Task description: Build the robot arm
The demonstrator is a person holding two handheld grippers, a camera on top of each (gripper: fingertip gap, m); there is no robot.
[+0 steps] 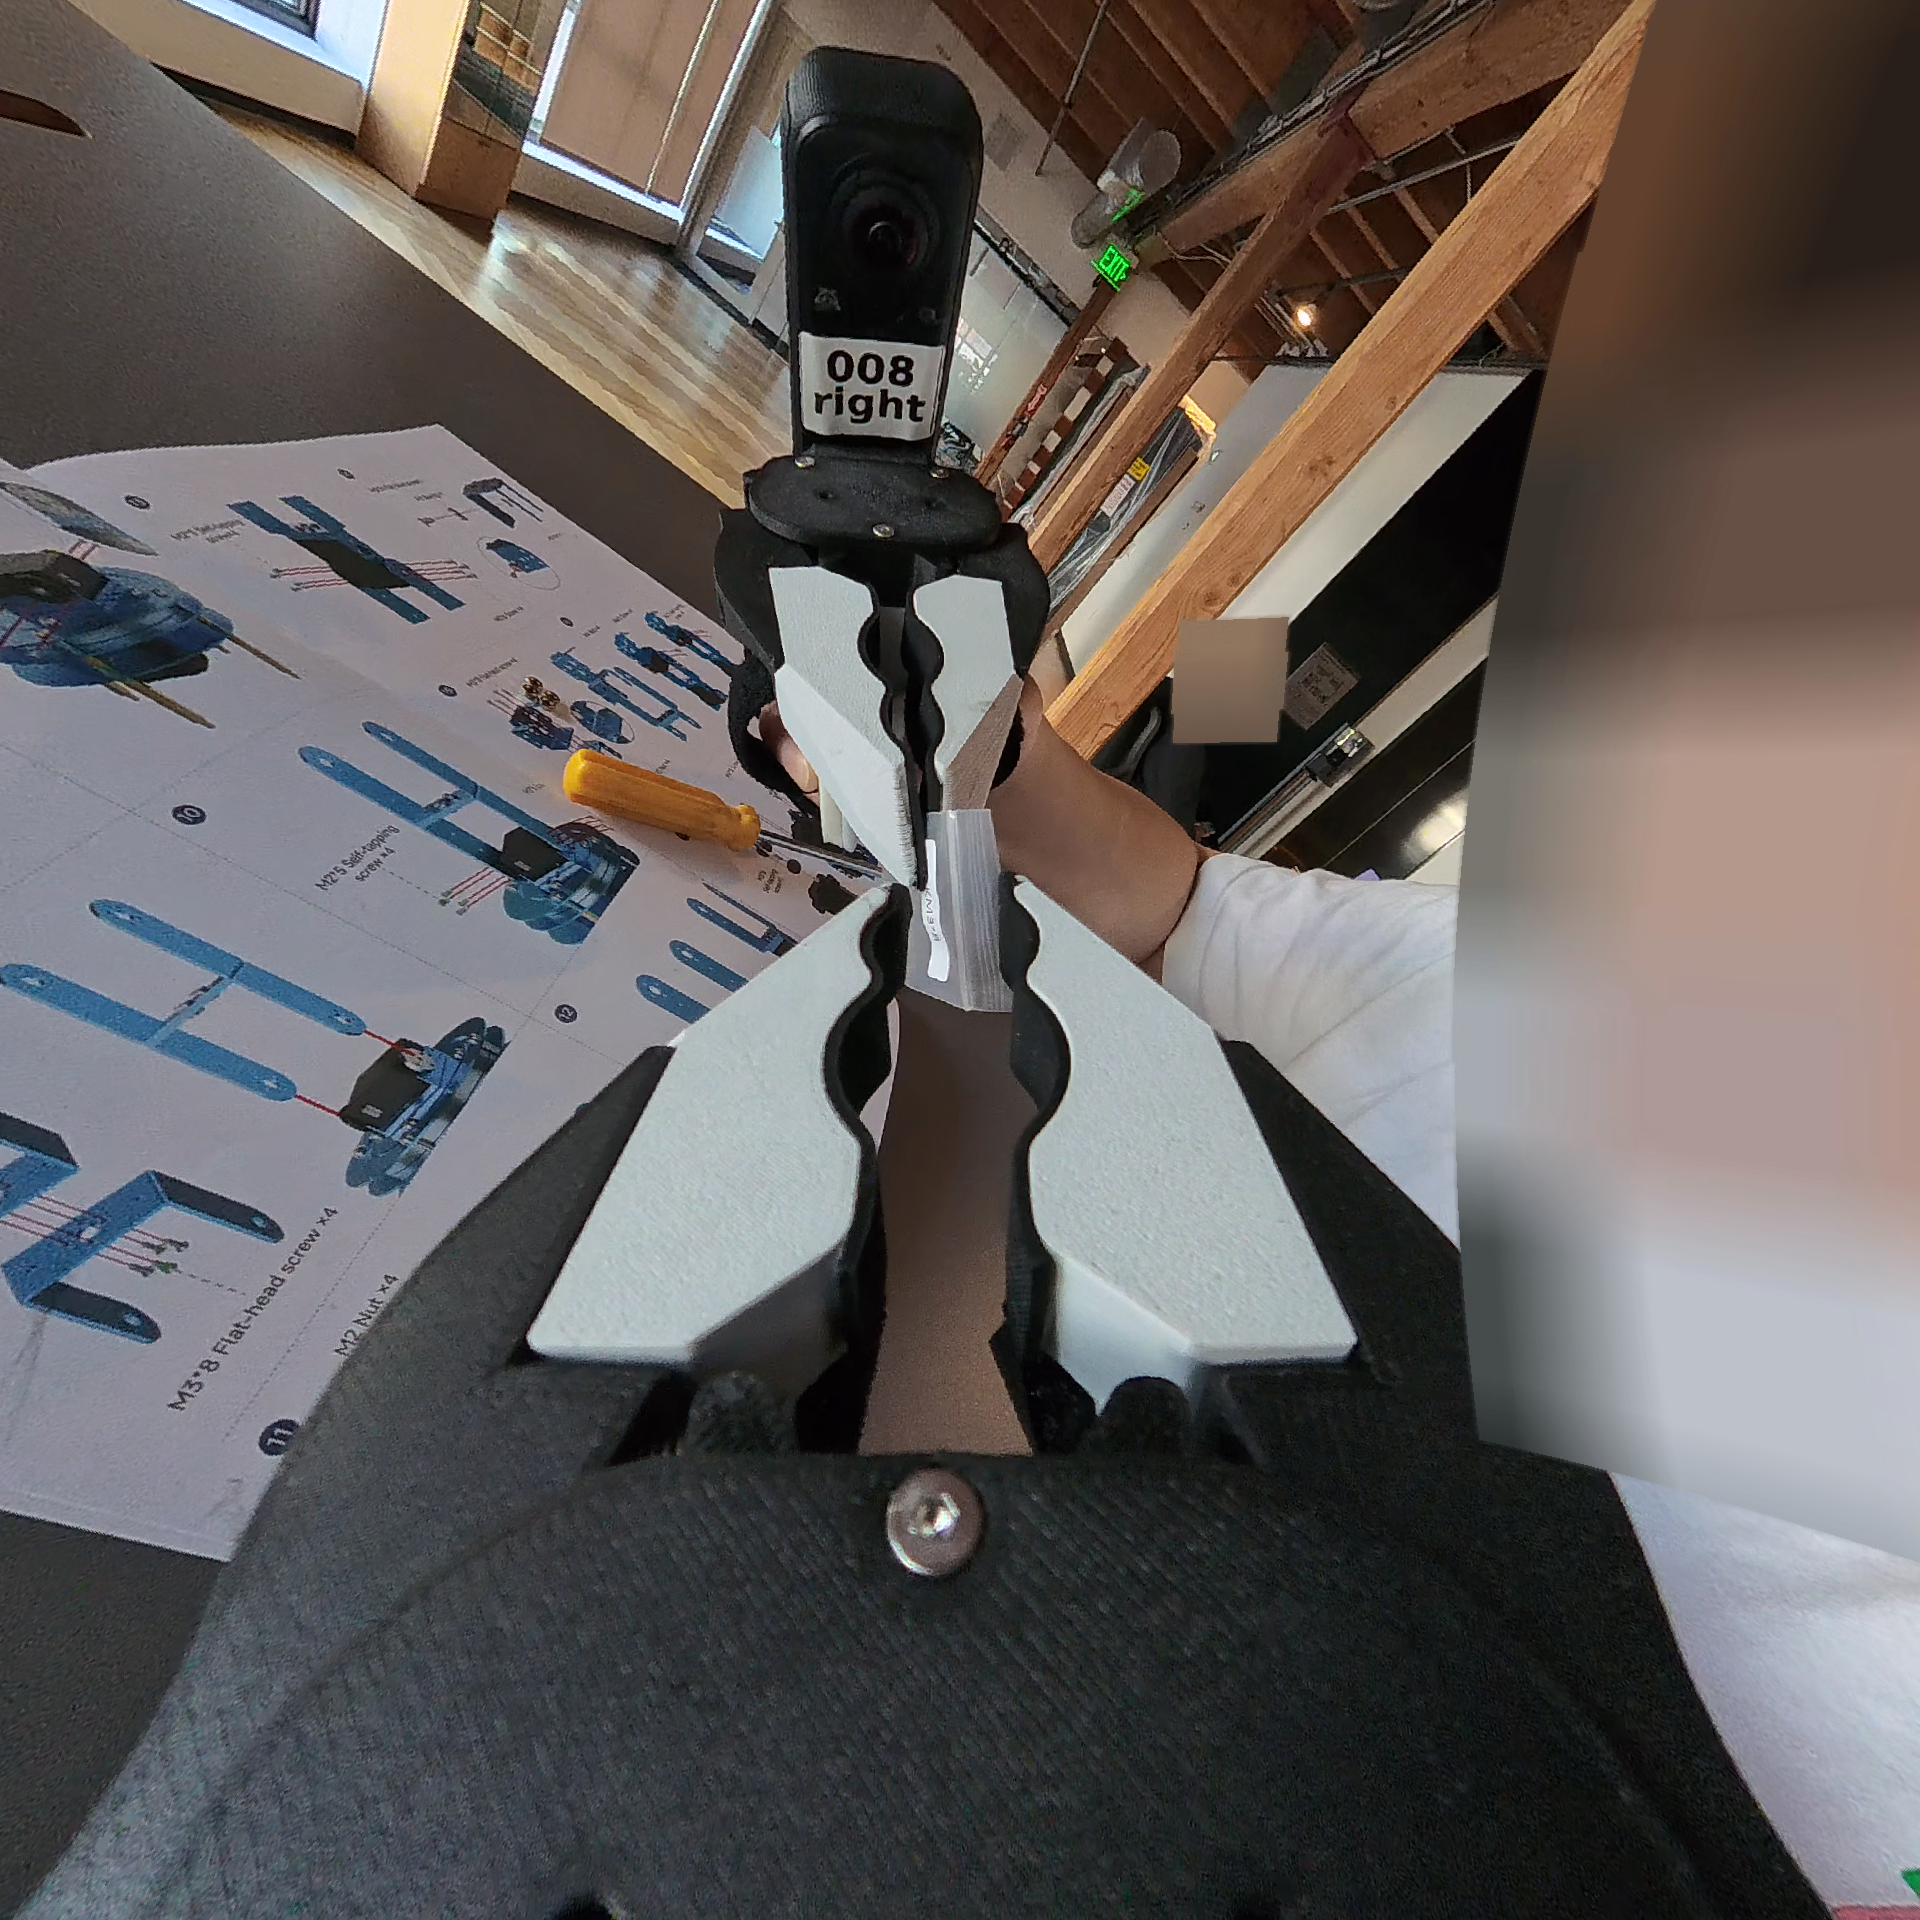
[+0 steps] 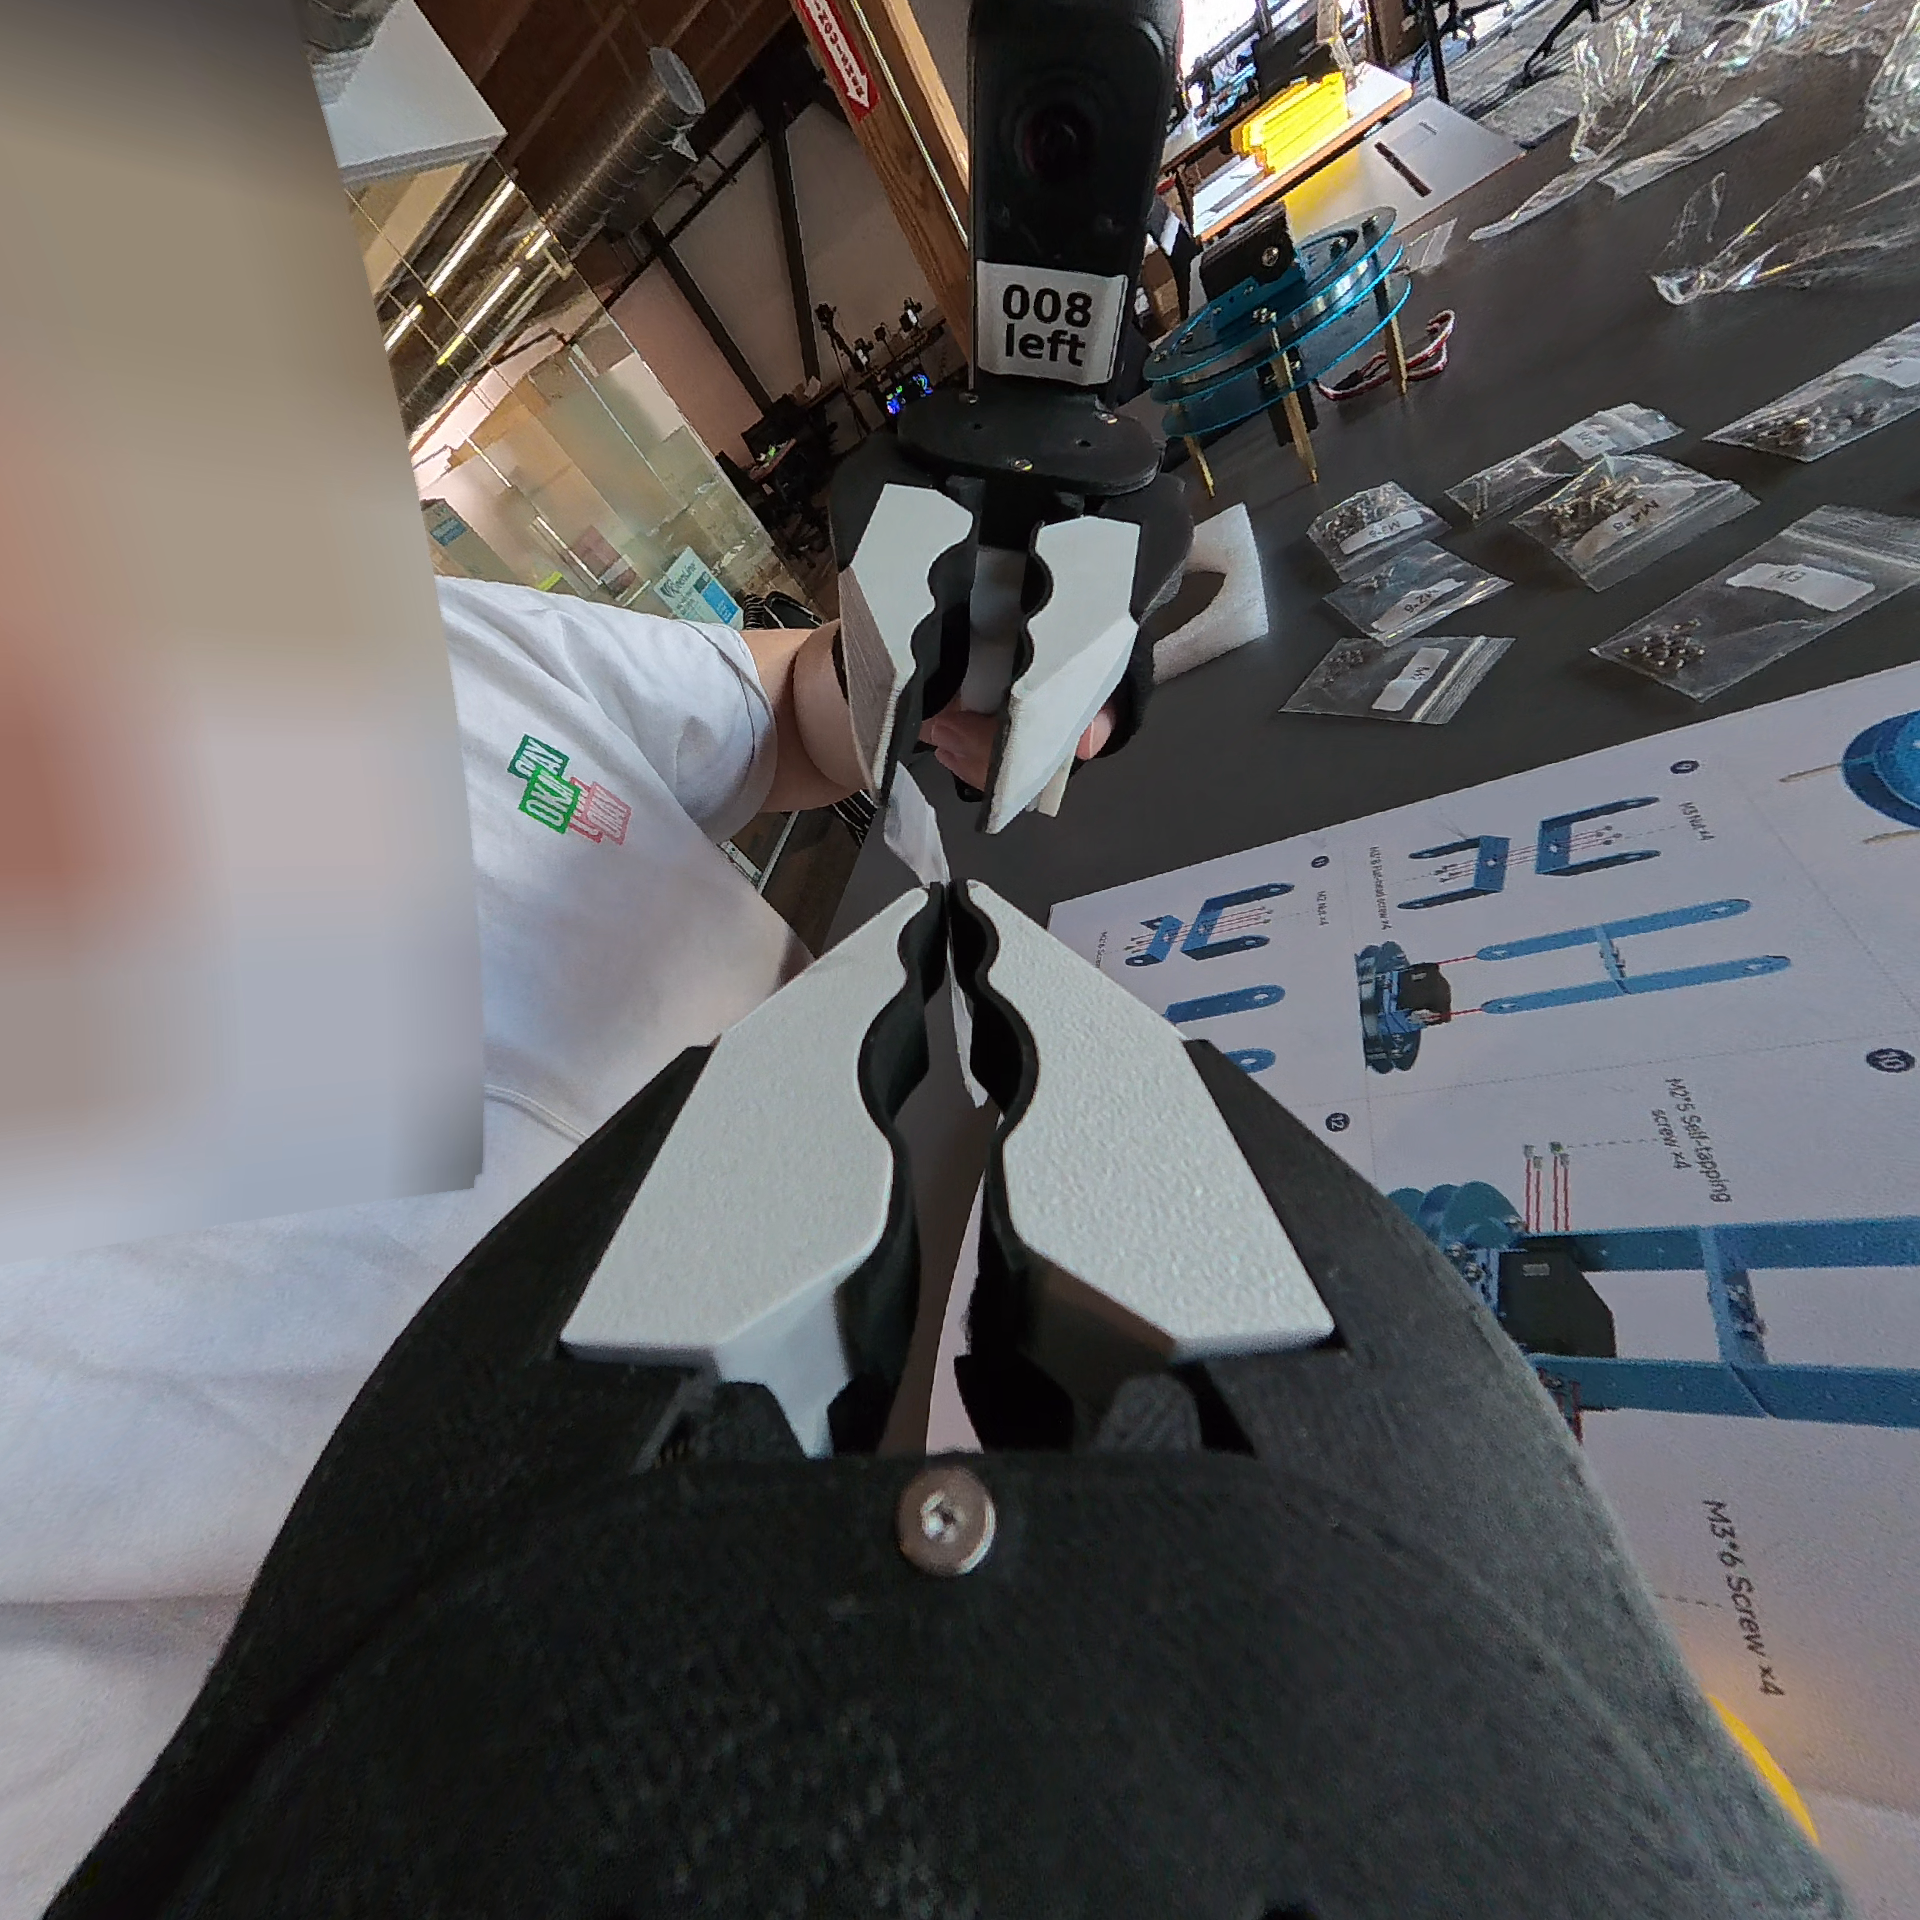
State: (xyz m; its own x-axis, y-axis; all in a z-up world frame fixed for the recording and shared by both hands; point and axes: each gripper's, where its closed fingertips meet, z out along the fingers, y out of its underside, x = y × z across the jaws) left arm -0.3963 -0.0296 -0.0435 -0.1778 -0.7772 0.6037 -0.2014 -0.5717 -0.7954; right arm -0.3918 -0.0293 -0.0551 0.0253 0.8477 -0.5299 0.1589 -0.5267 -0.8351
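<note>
Right wrist view: two claws, right claw [image 2: 948,896] and left claw [image 2: 935,805], one bag [image 2: 920,831].

Large white printed instruction sheet with blue part drawings [image 1: 312,883] lies on the dark table [image 1: 208,312] at left of the left wrist view; a yellow-handled screwdriver [image 1: 665,798] rests on it near centre. In the right wrist view, upper right: clear plastic bags of small hardware [image 2: 1631,520], a round blue tiered base on brass standoffs [image 2: 1288,322], and a white foam block [image 2: 1226,582].
</note>
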